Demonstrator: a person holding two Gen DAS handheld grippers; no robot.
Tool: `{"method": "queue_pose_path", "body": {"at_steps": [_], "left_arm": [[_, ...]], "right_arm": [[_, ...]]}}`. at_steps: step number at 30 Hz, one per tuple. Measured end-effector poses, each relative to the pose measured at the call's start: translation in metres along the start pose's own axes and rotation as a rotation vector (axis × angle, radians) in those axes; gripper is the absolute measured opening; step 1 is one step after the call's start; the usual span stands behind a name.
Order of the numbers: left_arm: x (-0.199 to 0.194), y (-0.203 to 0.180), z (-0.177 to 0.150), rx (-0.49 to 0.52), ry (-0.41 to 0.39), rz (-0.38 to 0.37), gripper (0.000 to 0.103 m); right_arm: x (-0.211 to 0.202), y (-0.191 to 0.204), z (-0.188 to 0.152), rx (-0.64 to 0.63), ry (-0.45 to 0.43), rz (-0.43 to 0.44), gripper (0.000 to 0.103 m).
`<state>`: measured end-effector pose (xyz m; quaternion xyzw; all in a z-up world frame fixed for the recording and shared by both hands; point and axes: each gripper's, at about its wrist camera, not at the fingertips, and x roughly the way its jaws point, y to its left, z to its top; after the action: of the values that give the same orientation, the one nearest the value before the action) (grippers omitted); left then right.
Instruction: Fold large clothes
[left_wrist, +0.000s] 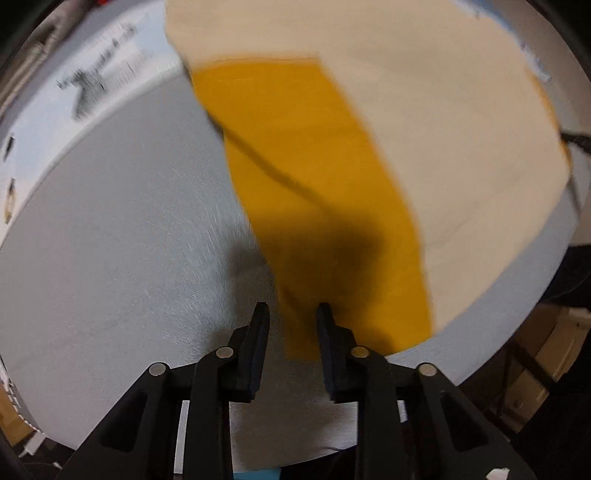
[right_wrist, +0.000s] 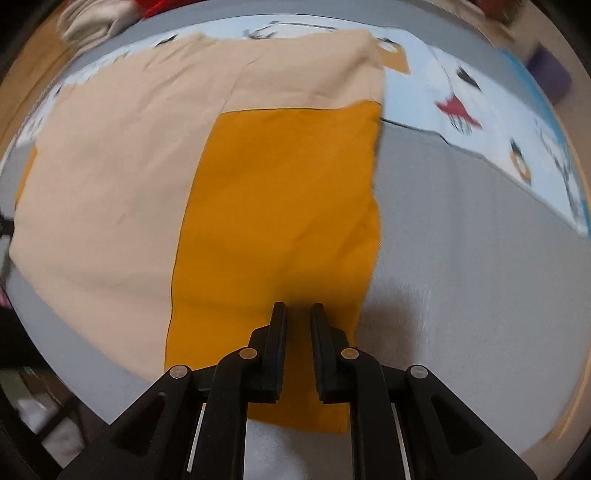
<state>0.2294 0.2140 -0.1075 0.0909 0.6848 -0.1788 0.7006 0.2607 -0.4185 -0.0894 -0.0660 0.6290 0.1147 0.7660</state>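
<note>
A large two-tone garment (right_wrist: 122, 177), beige with a mustard-yellow panel (right_wrist: 280, 221), lay spread flat on a grey table (right_wrist: 461, 258). In the right wrist view the beige part covered the left and far side of the cloth, and the yellow panel ran down the middle toward the camera, its right edge lying against bare grey surface. The right gripper (right_wrist: 298, 308) sat over the near end of that yellow panel, its two black fingers (right_wrist: 277, 332) parted by a narrow gap with yellow fabric showing between them; whether they actually pinched the cloth could not be told.

In the left wrist view the same garment (left_wrist: 461, 147) appeared blurred, the beige part on the right and the yellow panel (left_wrist: 314, 184) tapering down toward the camera. The left gripper (left_wrist: 292, 310) hung with its fingers (left_wrist: 258, 339) spread apart, the near tip of the yellow panel lying between them, neither finger visibly touching it. A dark shadow fell across the yellow fabric just ahead of the fingertips.

Beyond the grey surface a pale blue printed cloth (right_wrist: 480, 110) with dark and red cartoon figures lay along the far side. A heap of pale and red clothing (right_wrist: 99, 18) sat past the table's far left edge. No containers could be made out clearly.
</note>
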Motion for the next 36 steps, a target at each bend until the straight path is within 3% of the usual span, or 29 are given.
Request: {"method": "queue_pose_path", "body": {"at_steps": [4,7,10,12,14,18,21,25,29,31,34,36], "left_arm": [[-0.029,-0.013,-0.003,0.024,-0.09,-0.042,0.021],[-0.022,-0.028,-0.003,0.071,-0.072,-0.072,0.021],[0.023,-0.029,-0.003,0.087,0.094,0.077,0.024],[0.03,-0.028,-0.005,0.088,0.122,0.127,0.026],[0.01,-0.029,-0.002,0.055,0.054,0.135,0.024],[-0.055,-0.038,0.0,-0.024,-0.17,0.226,0.024],[-0.102,-0.067,-0.007,-0.117,-0.366,0.223,0.024],[-0.123,-0.086,-0.015,-0.253,-0.538,0.213,0.025],[-0.097,-0.111,-0.036,-0.406,-0.613,0.139,0.025],[-0.068,-0.115,-0.05,-0.454,-0.599,0.117,0.023],[-0.041,-0.113,-0.071,-0.503,-0.558,0.084,0.011],[-0.03,-0.105,-0.076,-0.525,-0.529,0.059,0.011]], "right_arm": [[-0.003,-0.007,-0.009,0.019,0.014,0.012,0.014],[0.011,-0.006,-0.018,-0.004,0.083,-0.036,0.014],[0.018,-0.003,-0.024,-0.044,0.119,-0.098,0.014],[0.016,-0.004,-0.026,-0.05,0.135,-0.165,0.014],[0.003,-0.004,-0.025,-0.035,0.108,-0.209,0.014],[-0.069,0.016,-0.016,-0.01,-0.163,-0.286,0.014],[-0.126,0.047,-0.014,0.055,-0.397,-0.256,0.015],[-0.156,0.115,-0.035,0.116,-0.606,-0.164,0.017],[-0.125,0.181,-0.041,0.101,-0.575,-0.068,0.017],[-0.102,0.204,-0.045,0.064,-0.557,-0.06,0.017],[-0.065,0.229,-0.052,0.018,-0.5,-0.063,0.017],[-0.047,0.239,-0.053,-0.004,-0.464,-0.078,0.017]]}}
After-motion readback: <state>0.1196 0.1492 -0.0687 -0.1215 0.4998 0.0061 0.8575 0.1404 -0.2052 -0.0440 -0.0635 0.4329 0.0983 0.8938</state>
